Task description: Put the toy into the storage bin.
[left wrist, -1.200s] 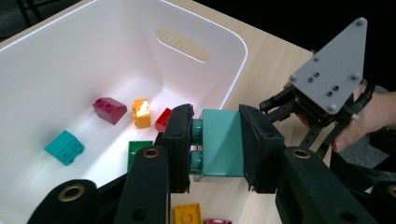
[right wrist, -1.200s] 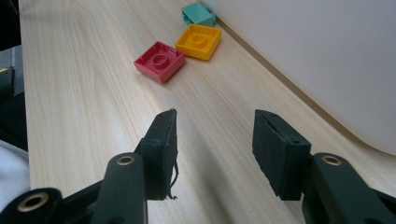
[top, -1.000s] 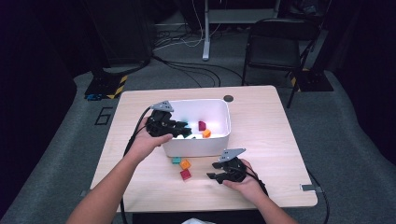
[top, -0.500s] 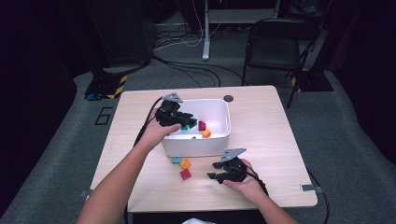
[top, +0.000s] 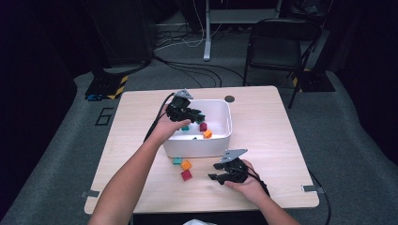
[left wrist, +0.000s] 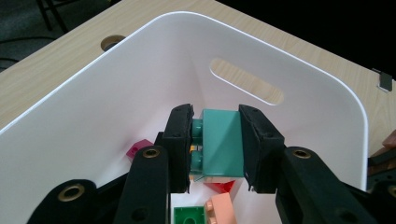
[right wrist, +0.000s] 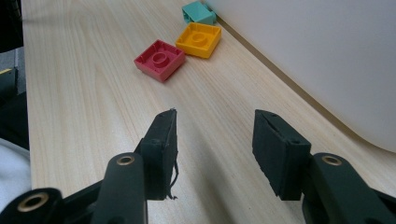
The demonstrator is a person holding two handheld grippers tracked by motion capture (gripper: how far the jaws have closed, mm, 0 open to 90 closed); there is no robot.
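Observation:
My left gripper (top: 191,114) (left wrist: 215,148) hangs over the white bin (top: 225,136) (left wrist: 116,88), shut on a teal brick (left wrist: 222,144) (top: 199,118) held between its pads above the bin's inside. Inside the bin lie a magenta brick (left wrist: 138,149) (top: 203,126), an orange one (top: 207,134), a green one (left wrist: 189,216), a peach one (left wrist: 219,209) and a red piece (left wrist: 219,186). My right gripper (top: 217,176) (right wrist: 214,151) rests low on the table in front of the bin, open with bare wood between its jaws. Ahead of it lie a red brick (right wrist: 159,59) (top: 186,175), a yellow-orange brick (right wrist: 199,39) (top: 186,165) and a teal brick (right wrist: 198,12) (top: 177,161).
The wooden table (top: 263,126) has a round cable hole (top: 229,99) behind the bin. The bin wall (right wrist: 327,60) rises close on the right in the right gripper view. A black folding chair (top: 277,44) and floor cables stand beyond the table.
My left gripper has carried the teal brick rightward from the bin's left rim to over its inside and slightly lower. The right gripper has stayed put.

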